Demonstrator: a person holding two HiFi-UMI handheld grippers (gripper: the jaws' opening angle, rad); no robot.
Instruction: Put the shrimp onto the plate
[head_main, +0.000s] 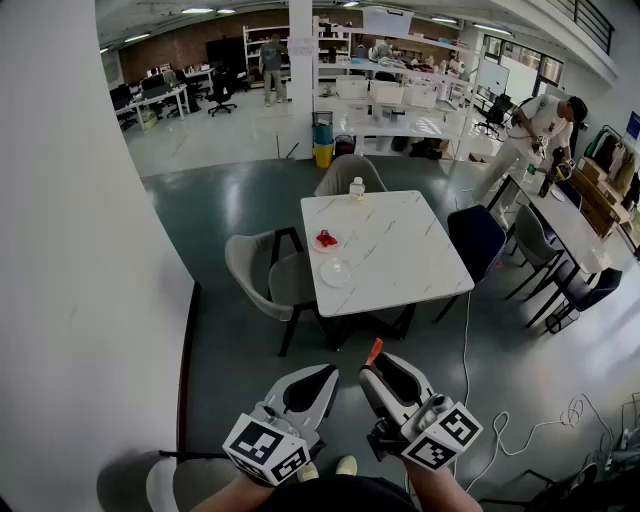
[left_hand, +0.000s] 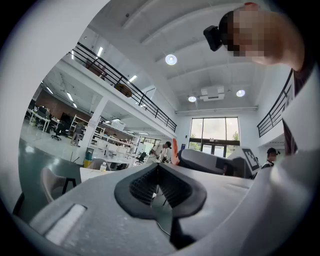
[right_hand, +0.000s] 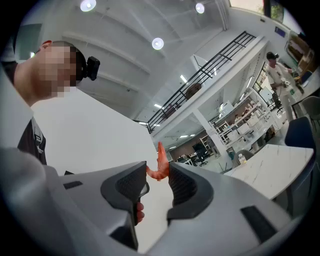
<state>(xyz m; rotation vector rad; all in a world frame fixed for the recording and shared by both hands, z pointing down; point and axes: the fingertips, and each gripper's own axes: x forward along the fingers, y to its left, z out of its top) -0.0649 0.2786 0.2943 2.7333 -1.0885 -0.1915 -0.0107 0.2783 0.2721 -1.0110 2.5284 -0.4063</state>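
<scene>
Our right tongs pinch the orange shrimp at their tips, partly spread around it, well short of the counter. The plate, seemingly clear glass, sits near the counter's left edge. Our left tongs are pressed together, empty.

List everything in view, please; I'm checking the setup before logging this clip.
table: one, white marble top, mid-floor
plate: one, pale, table's left edge, holding red pieces
empty plate: one, clear, just nearer on that edge
bottle: one, clear, table's far edge
chairs: three at the table, two grey, one dark blue
people: at least two, background
shrimp: one, orange, between the right gripper's jaws
left gripper: grey, shut, empty
right gripper: grey, shut on the shrimp
</scene>
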